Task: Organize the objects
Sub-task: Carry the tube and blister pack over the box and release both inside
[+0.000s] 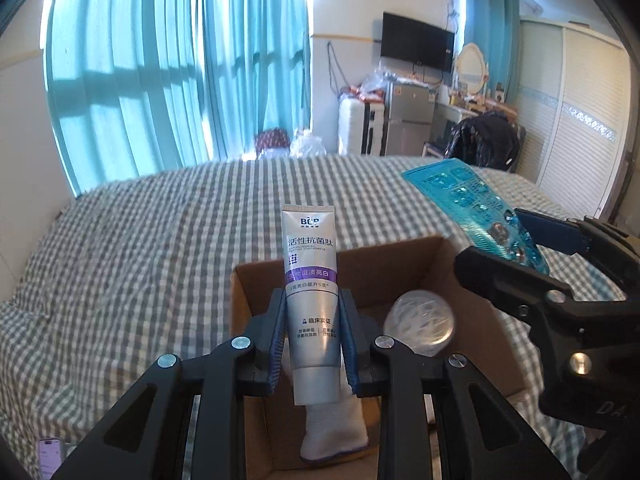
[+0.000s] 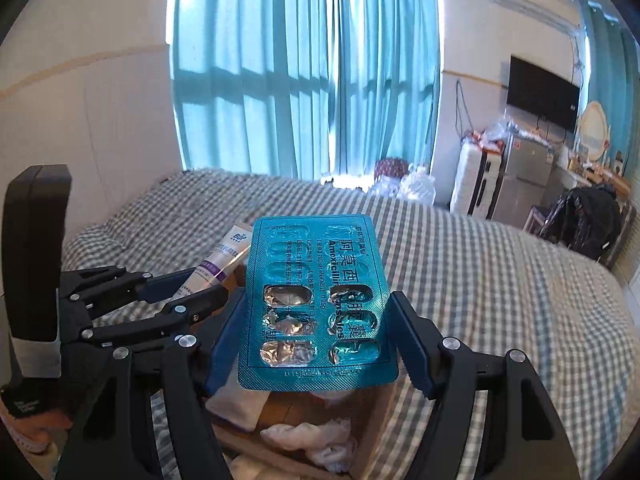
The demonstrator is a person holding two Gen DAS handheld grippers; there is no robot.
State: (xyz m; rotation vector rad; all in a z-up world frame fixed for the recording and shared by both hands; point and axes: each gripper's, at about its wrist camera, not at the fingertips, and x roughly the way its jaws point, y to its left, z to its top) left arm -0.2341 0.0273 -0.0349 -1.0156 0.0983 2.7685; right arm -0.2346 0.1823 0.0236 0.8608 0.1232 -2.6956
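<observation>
1. The left gripper (image 1: 312, 336) clamped the toothpaste tube (image 1: 310, 280), long axis upright, directly above the cardboard box (image 1: 412, 264).
2. The box held a white cloth (image 1: 334, 432) and a clear round container (image 1: 420, 322).
3. The right gripper (image 2: 316, 336) gripped the blister pack (image 2: 316, 300) by its edges, over the box's right side.

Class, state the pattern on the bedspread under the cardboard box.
Grey-and-white check on the bedspread; clearest in the right wrist view.
</observation>
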